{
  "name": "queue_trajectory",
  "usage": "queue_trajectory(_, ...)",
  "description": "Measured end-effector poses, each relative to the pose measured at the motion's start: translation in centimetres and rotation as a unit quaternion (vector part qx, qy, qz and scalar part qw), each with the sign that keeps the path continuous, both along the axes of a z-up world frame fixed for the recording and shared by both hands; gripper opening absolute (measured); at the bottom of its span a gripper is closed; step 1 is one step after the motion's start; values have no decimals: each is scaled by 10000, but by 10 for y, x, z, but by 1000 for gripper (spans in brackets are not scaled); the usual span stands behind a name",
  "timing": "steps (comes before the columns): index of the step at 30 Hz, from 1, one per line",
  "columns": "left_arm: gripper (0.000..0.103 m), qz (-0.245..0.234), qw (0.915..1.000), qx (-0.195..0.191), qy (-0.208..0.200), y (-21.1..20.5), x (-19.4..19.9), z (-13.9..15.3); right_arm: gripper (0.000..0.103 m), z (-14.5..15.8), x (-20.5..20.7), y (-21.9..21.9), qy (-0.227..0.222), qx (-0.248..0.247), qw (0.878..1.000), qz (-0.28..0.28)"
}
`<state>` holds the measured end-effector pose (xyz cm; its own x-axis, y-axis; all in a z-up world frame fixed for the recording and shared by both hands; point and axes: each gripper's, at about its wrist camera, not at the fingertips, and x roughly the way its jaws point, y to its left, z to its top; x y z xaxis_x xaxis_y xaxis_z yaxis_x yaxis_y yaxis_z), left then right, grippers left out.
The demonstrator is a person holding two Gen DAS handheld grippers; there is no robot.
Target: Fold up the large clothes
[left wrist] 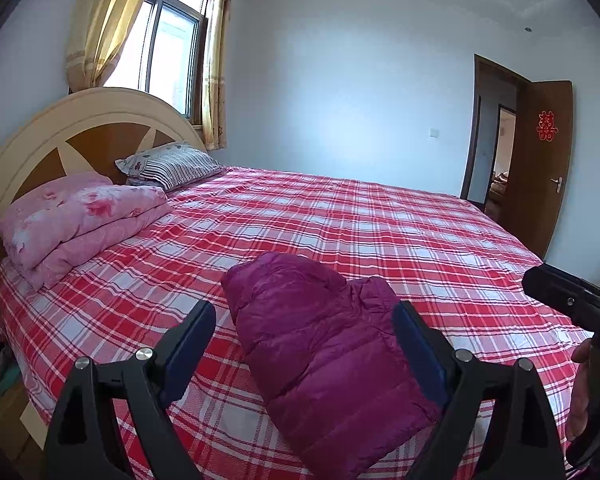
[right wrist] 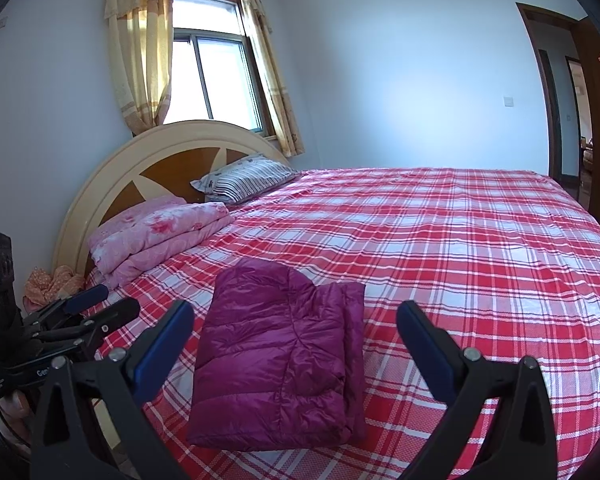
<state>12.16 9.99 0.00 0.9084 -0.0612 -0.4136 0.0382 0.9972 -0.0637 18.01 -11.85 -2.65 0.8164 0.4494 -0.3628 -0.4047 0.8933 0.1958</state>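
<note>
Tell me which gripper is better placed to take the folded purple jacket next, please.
Probably the right gripper: the purple jacket lies centred between its open jaws. The left gripper, also open, has it off toward one finger.

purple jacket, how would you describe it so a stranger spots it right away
Start at the big bed with the red plaid sheet. Near its front edge lies the purple jacket, a shiny quilted bundle folded flat. The pink quilt by the headboard is paler and floral.

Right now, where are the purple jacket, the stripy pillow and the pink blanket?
purple jacket (right wrist: pixel 276 356): right wrist view, middle of its folded top.
stripy pillow (right wrist: pixel 248 179): right wrist view, its striped face.
pink blanket (left wrist: pixel 84 224): left wrist view, its folded top layer.
</note>
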Motion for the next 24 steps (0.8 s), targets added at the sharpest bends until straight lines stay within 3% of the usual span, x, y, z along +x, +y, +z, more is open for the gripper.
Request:
queue_trajectory(8, 90, 23, 9999, 54, 153, -2, 2, -1, 103, -1, 1, -1, 12, 8, 10000, -1)
queue_trajectory(24, 90, -119, 9999, -104, -35, 5, -5, 15, 103, 6, -8, 0, -145, 78, 9999, 37)
